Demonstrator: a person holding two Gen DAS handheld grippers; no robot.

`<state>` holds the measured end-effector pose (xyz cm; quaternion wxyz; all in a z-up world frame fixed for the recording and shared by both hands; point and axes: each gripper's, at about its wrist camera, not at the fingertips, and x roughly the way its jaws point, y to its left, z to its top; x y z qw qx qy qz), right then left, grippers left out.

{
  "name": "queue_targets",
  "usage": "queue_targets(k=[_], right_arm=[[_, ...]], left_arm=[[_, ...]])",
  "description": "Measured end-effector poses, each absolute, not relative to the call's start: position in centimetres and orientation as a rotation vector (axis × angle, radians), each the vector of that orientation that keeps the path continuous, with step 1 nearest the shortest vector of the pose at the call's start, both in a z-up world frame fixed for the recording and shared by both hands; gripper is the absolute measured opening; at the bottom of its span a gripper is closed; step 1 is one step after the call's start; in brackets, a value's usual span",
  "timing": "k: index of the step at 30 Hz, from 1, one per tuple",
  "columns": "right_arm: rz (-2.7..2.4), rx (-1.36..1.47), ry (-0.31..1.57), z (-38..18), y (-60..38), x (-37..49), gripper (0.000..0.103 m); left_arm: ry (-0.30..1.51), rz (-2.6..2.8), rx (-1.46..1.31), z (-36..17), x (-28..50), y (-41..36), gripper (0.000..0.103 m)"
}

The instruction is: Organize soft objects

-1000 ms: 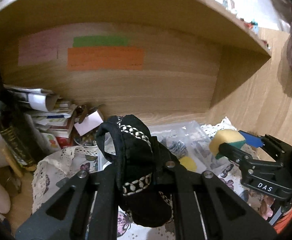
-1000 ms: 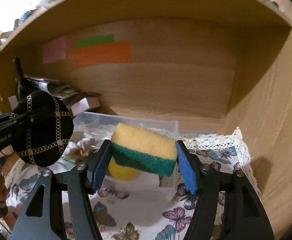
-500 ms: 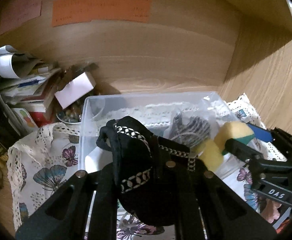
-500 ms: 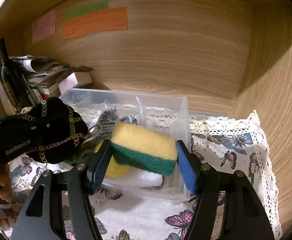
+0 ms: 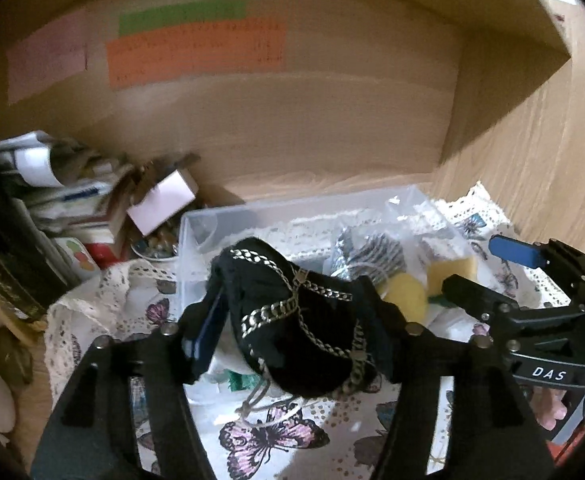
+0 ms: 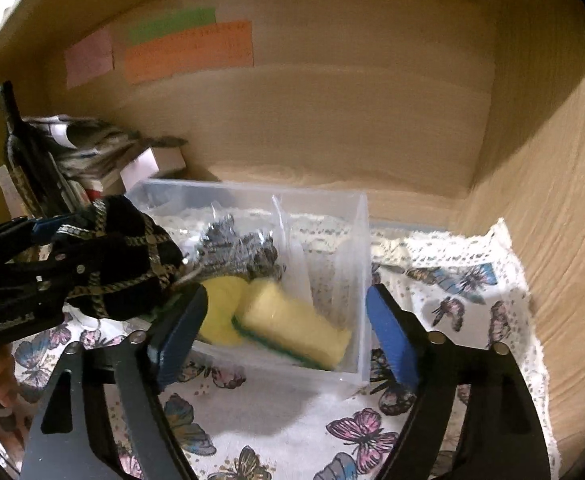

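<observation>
While both tools sit inside the wooden shelf [image 6: 372,120], I see the butterfly cloth [image 6: 452,280] under the clear plastic bin [image 6: 362,280]. My left gripper [image 5: 292,316] appears spread, the black chain-trimmed pouch [image 5: 292,320] loose between its fingers at the bin's near left. My right gripper [image 6: 288,328] stands open and empty. The yellow-green sponge [image 6: 292,320] lies tilted inside the bin's near right corner.
</observation>
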<state>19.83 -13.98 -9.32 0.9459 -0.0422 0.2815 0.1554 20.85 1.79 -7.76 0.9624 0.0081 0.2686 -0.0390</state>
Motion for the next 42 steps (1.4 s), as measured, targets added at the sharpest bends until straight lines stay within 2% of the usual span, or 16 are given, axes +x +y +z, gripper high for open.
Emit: queue_targets(k=[8, 11, 13, 16, 18, 30, 42], right_arm=[[0.32, -0.083, 0.45, -6.0, -14.5, 15.9, 0.084], [0.331, -0.072, 0.39, -4.5, -14.8, 13.7, 0.09], [0.338, -0.065, 0.35, -3.6, -15.1, 12.4, 0.093], [0.347, -0.057, 0.288, -2.4, -15.5, 10.3, 0.1], [0.349, -0.057, 0.251, -1.8, -15.5, 9.0, 0.103], [0.354, -0.046, 0.182, -1.6, -16.0, 4.7, 0.103], [0.34, -0.041, 0.171, -1.8, -16.1, 3.5, 0.103]], left_arm=[[0.413, -0.088, 0.009, -4.4, 15.8, 2.1, 0.073], [0.344, -0.087, 0.012, -3.0, 13.5, 1.8, 0.082], [0.299, -0.081, 0.018, -2.4, 12.1, 1.6, 0.093], [0.228, -0.059, 0.024, -1.6, 9.6, 1.3, 0.102], [0.202, -0.054, 0.026, -1.4, 8.2, 1.1, 0.103], [0.155, -0.041, 0.03, -1.7, 3.3, 0.4, 0.103], [0.115, -0.035, 0.048, -1.3, 2.1, 0.0, 0.103]])
